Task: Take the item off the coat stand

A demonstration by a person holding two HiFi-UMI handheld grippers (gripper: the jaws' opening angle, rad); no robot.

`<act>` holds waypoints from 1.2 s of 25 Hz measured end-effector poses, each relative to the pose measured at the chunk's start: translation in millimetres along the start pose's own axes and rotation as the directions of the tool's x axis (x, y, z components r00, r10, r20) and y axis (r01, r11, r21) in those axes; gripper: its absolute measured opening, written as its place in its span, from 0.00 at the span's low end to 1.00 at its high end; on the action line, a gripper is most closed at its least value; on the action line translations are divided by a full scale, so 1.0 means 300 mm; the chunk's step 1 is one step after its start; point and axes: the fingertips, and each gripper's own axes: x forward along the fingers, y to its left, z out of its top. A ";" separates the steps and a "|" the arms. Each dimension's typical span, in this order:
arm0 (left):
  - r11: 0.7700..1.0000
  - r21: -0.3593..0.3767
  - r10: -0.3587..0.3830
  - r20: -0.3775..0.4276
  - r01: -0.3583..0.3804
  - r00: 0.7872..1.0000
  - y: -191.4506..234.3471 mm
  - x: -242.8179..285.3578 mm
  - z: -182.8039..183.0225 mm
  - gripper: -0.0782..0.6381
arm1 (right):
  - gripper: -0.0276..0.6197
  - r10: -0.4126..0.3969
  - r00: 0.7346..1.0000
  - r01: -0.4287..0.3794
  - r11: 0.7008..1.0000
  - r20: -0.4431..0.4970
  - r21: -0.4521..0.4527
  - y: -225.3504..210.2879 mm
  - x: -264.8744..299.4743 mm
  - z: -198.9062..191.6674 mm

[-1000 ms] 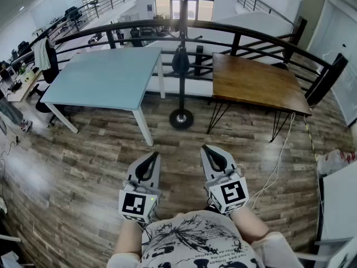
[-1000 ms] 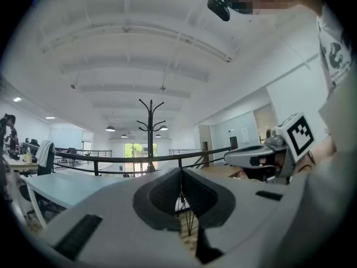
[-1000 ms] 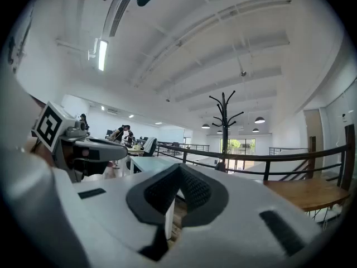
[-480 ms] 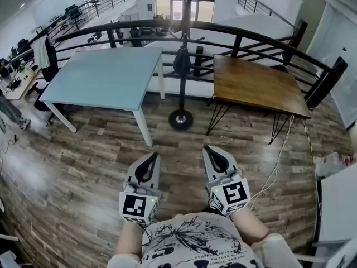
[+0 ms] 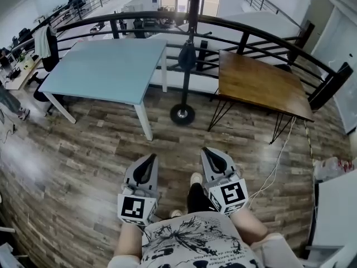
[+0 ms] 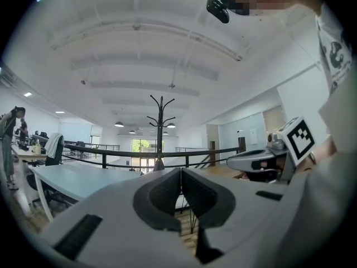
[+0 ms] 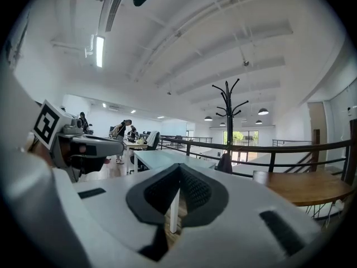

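the task is at its approach step, with nothing grasped yet. the left hand-held gripper (image 5: 149, 159) and the right hand-held gripper (image 5: 207, 151) are held low, close to the person's body. each has its jaws pressed together with nothing between them. the coat stand (image 5: 191, 21) rises well ahead, in the gap between the pale blue tabletop (image 5: 106, 71) and the wooden tabletop (image 5: 259, 85). a dark bag (image 5: 187, 57) hangs part-way up its pole. next, i judge, the person must step closer, raise one gripper to the bag, open its jaws and close them on its upper part.
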 end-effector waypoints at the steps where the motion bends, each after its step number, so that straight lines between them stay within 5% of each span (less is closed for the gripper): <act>1: 1.000 -0.002 0.008 -0.010 -0.008 1.000 0.011 0.016 -0.003 0.12 | 0.03 0.003 1.000 -0.003 1.000 -0.001 0.001 -0.012 0.021 -0.004; 10: 0.995 0.022 0.094 -0.037 -0.094 0.995 0.189 0.309 -0.021 0.12 | 0.03 0.084 0.996 -0.084 0.996 0.005 0.032 -0.185 0.378 -0.033; 18: 0.990 0.030 0.135 -0.027 -0.134 0.990 0.337 0.802 0.052 0.12 | 0.03 0.112 0.993 -0.113 0.993 0.031 0.029 -0.544 0.761 0.026; 30: 0.999 0.019 0.047 -0.052 -0.046 0.998 0.422 1.378 0.025 0.12 | 0.03 0.062 0.998 -0.062 0.997 -0.002 0.054 -0.946 1.138 -0.021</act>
